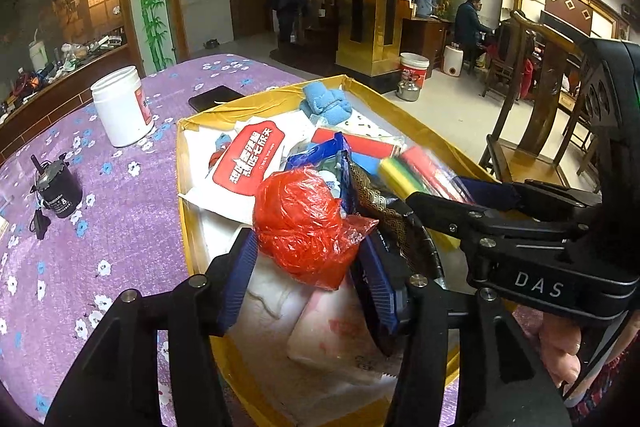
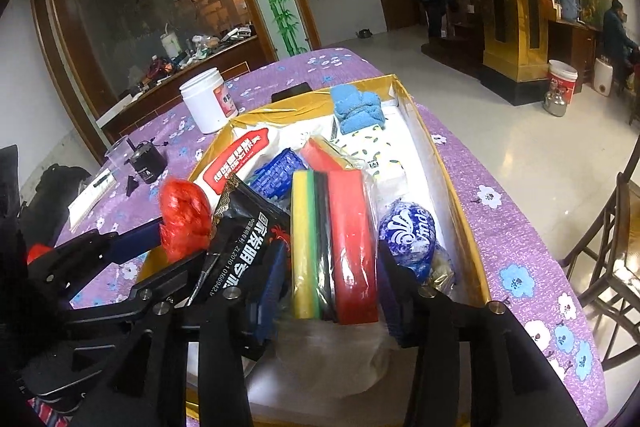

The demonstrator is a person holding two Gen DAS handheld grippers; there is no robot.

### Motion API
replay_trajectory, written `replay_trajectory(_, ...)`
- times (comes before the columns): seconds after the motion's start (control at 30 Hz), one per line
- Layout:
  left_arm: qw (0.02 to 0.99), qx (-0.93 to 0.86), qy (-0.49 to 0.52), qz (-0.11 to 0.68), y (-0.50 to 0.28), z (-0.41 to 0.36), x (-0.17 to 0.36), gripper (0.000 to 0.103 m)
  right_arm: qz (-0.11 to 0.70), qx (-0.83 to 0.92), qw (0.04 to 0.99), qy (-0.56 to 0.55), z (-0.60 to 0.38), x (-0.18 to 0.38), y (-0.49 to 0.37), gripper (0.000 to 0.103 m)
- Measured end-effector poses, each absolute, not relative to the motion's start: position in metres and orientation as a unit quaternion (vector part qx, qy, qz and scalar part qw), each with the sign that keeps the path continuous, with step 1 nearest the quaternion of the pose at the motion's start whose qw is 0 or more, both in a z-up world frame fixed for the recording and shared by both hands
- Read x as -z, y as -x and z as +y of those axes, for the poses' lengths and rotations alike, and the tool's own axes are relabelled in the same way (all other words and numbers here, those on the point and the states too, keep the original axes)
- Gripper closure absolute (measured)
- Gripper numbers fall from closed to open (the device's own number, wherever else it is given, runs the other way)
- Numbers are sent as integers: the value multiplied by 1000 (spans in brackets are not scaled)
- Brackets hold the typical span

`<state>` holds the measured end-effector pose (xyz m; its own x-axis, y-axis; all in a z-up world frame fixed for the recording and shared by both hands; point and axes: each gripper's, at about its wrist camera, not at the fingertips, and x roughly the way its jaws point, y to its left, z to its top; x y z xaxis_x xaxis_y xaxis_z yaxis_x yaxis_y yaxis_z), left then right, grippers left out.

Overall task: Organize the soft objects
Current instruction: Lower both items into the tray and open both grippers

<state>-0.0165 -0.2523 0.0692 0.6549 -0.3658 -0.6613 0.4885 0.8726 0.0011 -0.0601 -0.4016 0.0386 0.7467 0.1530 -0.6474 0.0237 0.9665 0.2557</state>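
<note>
A gold cardboard box (image 1: 280, 97) (image 2: 476, 251) on the purple table holds soft packs. My left gripper (image 1: 310, 247) is shut on a crumpled red plastic bag (image 1: 304, 223), held just above the box; the bag also shows in the right wrist view (image 2: 184, 219). My right gripper (image 2: 332, 283) is shut on a clear-wrapped pack of yellow, green, black and red sponges (image 2: 336, 227), also seen in the left wrist view (image 1: 416, 167). A blue rolled cloth (image 1: 326, 103) (image 2: 358, 107) lies at the box's far end. A black snack packet (image 2: 248, 231) lies between the grippers.
A white jar (image 1: 122, 107) (image 2: 208, 99), a black phone (image 1: 214, 97) and a small black device with cable (image 1: 56, 187) stand on the flowered cloth left of the box. A wooden chair (image 1: 532, 115) (image 2: 612, 251) stands right of the table.
</note>
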Motion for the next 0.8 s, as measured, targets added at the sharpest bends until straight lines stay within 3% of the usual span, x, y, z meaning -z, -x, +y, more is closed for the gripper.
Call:
replay_trajectory(0.13,906,239,-79,340,18,-248,-74,43,341,-24,933,-117,-403,-47,66,39)
replay_trajectory(0.27,907,245,-74,333,23,-245,-80,43,332,-21,936,-116,-405,-54,71,32)
replay_trajectory(0.6,909,250,-67,327,42,-230,-86,39,318,-42,941,-105,-390,-75,81,26)
replay_trajectory(0.7,911,245,-56,326,48,-218,-86,36,319,-55,939,-115,-385,-74,84,14)
replay_trajectory(0.8,913,241,-47,326,53,-206,-85,35,313,-48,940,-128,-379,-74,89,12)
